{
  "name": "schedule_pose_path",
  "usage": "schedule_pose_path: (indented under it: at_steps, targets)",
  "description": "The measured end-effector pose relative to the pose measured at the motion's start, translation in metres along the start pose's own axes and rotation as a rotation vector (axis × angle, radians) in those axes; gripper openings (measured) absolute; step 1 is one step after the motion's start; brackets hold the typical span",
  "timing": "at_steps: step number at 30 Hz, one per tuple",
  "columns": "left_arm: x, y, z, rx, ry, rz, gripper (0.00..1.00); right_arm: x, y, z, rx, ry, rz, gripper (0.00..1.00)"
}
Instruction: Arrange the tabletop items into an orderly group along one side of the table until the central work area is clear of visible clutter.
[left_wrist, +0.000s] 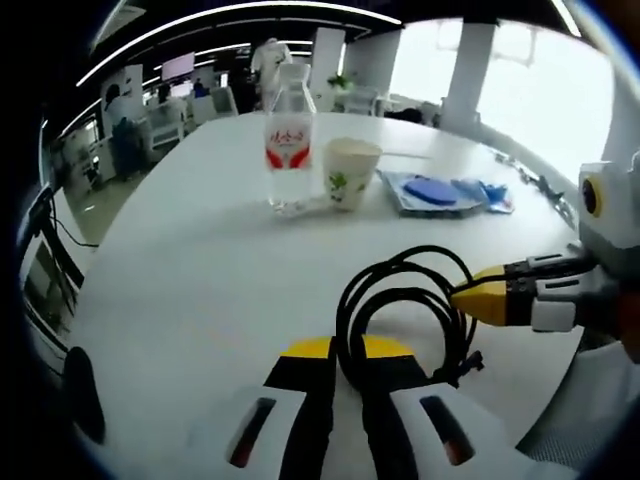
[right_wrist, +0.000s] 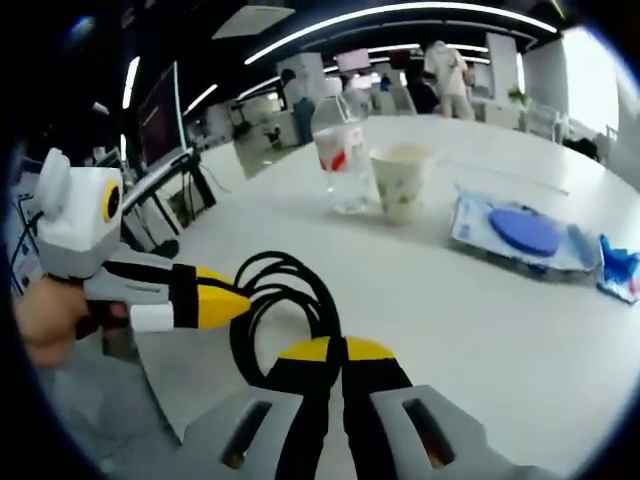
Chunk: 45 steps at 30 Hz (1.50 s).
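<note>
A coiled black cable (left_wrist: 400, 290) (right_wrist: 285, 295) lies on the white table (left_wrist: 200, 290) close in front of me. My left gripper (left_wrist: 345, 348) has its yellow-tipped jaws shut on the near end of the coil. From the right, my right gripper (left_wrist: 470, 298) pinches the coil's other side. In the right gripper view, that gripper (right_wrist: 335, 348) is shut on the cable, and the left gripper (right_wrist: 235, 298) comes in from the left, gripping the loop. Farther back stand a clear water bottle (left_wrist: 290, 140) (right_wrist: 340, 150) and a paper cup (left_wrist: 350, 172) (right_wrist: 400, 182), side by side.
A clear packet with blue items (left_wrist: 435, 192) (right_wrist: 525, 232) lies right of the cup, and another blue wrapper (right_wrist: 620, 270) sits beyond it. The table edge (right_wrist: 190, 250) runs close on the left. A hand (right_wrist: 50, 320) holds the left gripper. People and desks fill the background.
</note>
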<state>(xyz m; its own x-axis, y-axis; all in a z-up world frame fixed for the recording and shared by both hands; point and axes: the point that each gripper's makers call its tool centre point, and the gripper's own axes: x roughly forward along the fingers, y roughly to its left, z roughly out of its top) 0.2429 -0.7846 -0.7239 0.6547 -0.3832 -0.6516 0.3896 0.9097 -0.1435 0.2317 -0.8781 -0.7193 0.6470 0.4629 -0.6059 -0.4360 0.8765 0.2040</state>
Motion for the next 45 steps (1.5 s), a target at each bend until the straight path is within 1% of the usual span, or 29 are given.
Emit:
schedule_pose_path:
  at_steps: [7,11,13,17,18,21,24,29,30,33,38,42,45]
  targets:
    - [-0.015,-0.012,0.036,0.023,-0.084,0.003,0.07,-0.023,-0.005,0.03,0.018,-0.085,-0.007,0.0]
    - [-0.022,-0.024,0.05,0.034,-0.118,-0.006,0.07,-0.037,-0.012,0.041,0.022,-0.118,-0.015,0.0]
    - [-0.022,-0.036,0.057,0.05,-0.137,-0.012,0.07,-0.046,-0.017,0.045,0.027,-0.132,-0.022,0.0]
    - [-0.022,-0.055,0.065,0.063,-0.148,-0.03,0.07,-0.065,-0.032,0.048,0.021,-0.147,-0.038,0.0]
    - [-0.022,-0.064,0.068,0.066,-0.151,-0.037,0.07,-0.072,-0.037,0.049,0.027,-0.155,-0.044,0.0]
    - [-0.023,-0.081,0.075,0.084,-0.161,-0.051,0.07,-0.085,-0.049,0.05,0.042,-0.163,-0.059,0.0]
    - [-0.017,-0.101,0.082,0.097,-0.166,-0.07,0.07,-0.102,-0.067,0.048,0.027,-0.169,-0.08,0.0]
    - [-0.007,-0.144,0.091,0.128,-0.174,-0.106,0.07,-0.128,-0.098,0.042,0.049,-0.179,-0.112,0.0]
    - [-0.005,-0.15,0.092,0.132,-0.171,-0.112,0.07,-0.133,-0.106,0.04,0.054,-0.178,-0.119,0.0]
    - [0.0,-0.171,0.096,0.147,-0.171,-0.129,0.07,-0.142,-0.12,0.038,0.067,-0.182,-0.131,0.0]
    - [0.01,-0.198,0.106,0.17,-0.171,-0.146,0.07,-0.159,-0.143,0.036,0.084,-0.197,-0.148,0.0]
    - [0.017,-0.215,0.111,0.187,-0.169,-0.152,0.07,-0.171,-0.164,0.034,0.097,-0.209,-0.16,0.0]
    - [0.024,-0.235,0.115,0.208,-0.165,-0.165,0.07,-0.181,-0.183,0.031,0.115,-0.219,-0.173,0.0]
